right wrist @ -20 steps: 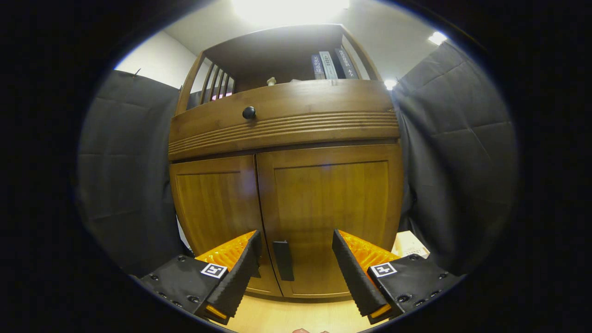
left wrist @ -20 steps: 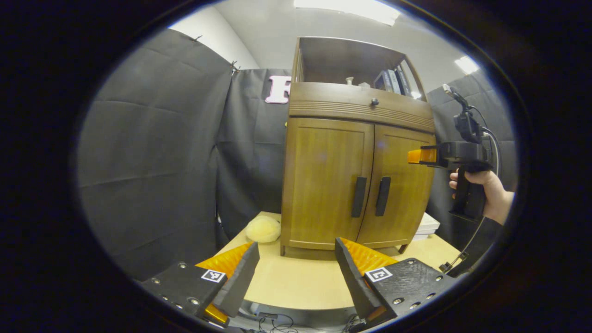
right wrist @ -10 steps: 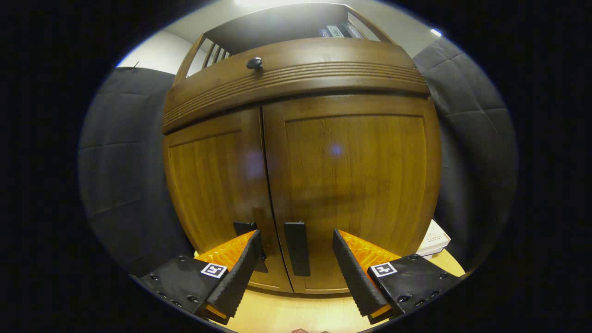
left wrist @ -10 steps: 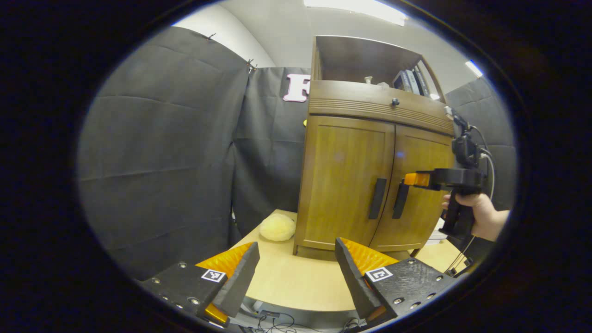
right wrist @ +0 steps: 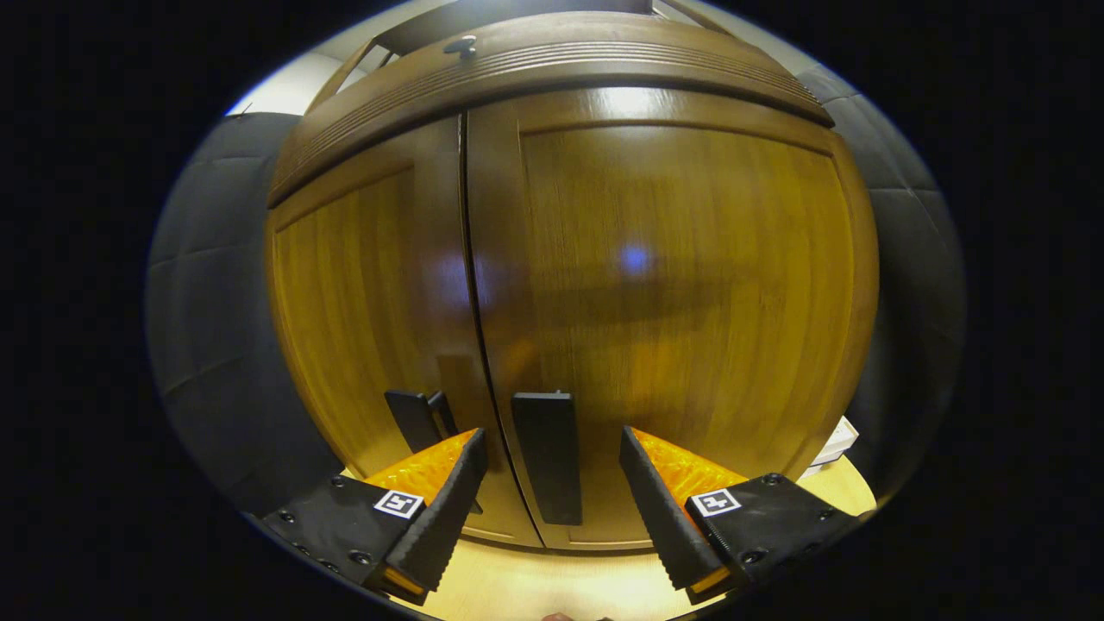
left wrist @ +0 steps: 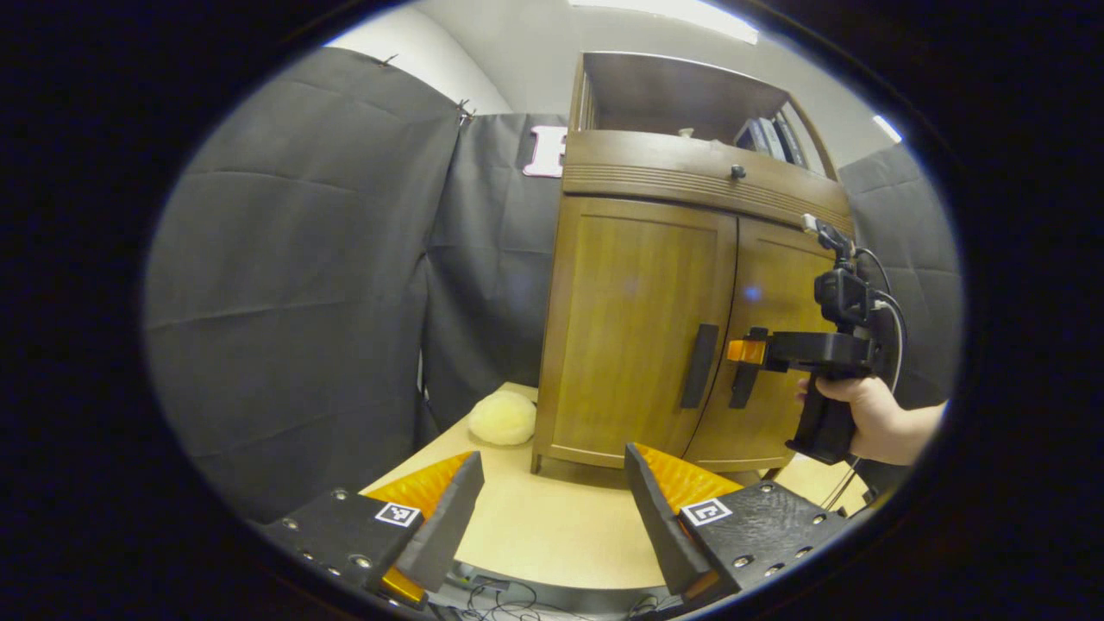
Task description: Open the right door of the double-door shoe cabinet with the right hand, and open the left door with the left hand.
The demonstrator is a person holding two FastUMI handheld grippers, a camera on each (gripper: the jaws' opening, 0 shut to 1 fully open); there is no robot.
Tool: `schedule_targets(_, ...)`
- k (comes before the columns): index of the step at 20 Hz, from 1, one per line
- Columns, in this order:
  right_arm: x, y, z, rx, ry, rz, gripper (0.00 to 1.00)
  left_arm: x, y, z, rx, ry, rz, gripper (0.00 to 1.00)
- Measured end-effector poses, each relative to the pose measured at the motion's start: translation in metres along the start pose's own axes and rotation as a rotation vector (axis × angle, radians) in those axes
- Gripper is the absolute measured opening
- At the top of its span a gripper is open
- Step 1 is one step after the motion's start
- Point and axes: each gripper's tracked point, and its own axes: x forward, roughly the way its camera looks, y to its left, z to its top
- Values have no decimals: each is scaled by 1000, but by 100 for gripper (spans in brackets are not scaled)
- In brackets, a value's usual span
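Observation:
A brown wooden shoe cabinet (left wrist: 690,285) stands on a light table (left wrist: 552,535), both doors closed. In the right gripper view the right door (right wrist: 681,285) looms close, and its dark vertical handle (right wrist: 547,457) stands between the spread fingers of my right gripper (right wrist: 552,492), which is open and not touching it. The left door (right wrist: 362,302) has its own dark handle (right wrist: 416,419). In the left gripper view my left gripper (left wrist: 552,517) is open, low over the table and well back from the left door (left wrist: 634,328). There the right gripper (left wrist: 749,352), held by a hand (left wrist: 867,410), reaches the right handle (left wrist: 742,379).
A pale yellow plush lump (left wrist: 502,417) lies on the table left of the cabinet. A drawer with a small knob (left wrist: 737,172) tops the doors, with books (left wrist: 768,138) on the open shelf above. White boxes (right wrist: 832,442) sit right of the cabinet. Black cloth surrounds the table.
The right gripper has moved lower and closer to the cabinet, so the right door's handle now stands between its fingers. The left gripper's view has shifted slightly; it stays open, back from the doors.

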Motion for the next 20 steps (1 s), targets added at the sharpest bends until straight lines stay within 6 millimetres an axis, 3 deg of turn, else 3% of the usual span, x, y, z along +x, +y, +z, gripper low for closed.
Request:
schedule_targets(4,10,5,-5,-13,10,-12,97,-1,5,-5,-16,25,36,93)
schedule_targets(7,10,-5,-2,-24,3,-21,87,2,7,-5,-49,24,59,93)
schedule_targets(11,2,-33,10,-44,15,-34,46,2,8,-3,-68,14,73,93)
schedule_targets(12,1,-31,13,-33,26,-33,36,1,9,-4,-61,12,77,93)
schedule_targets(16,-2,-33,15,10,56,-9,37,1,10,-8,-25,11,84,93)
schedule_targets(17,1,-33,15,-15,47,-5,31,1,9,-8,-20,11,81,93)
schedule_targets(18,1,-31,14,-29,42,-2,31,-1,10,-8,-15,11,78,93)
schedule_targets(19,-4,-30,16,-27,40,4,23,-1,10,-8,-9,9,75,93)
schedule_targets(20,-1,-28,13,-17,43,18,23,-1,9,-7,-2,6,70,93)
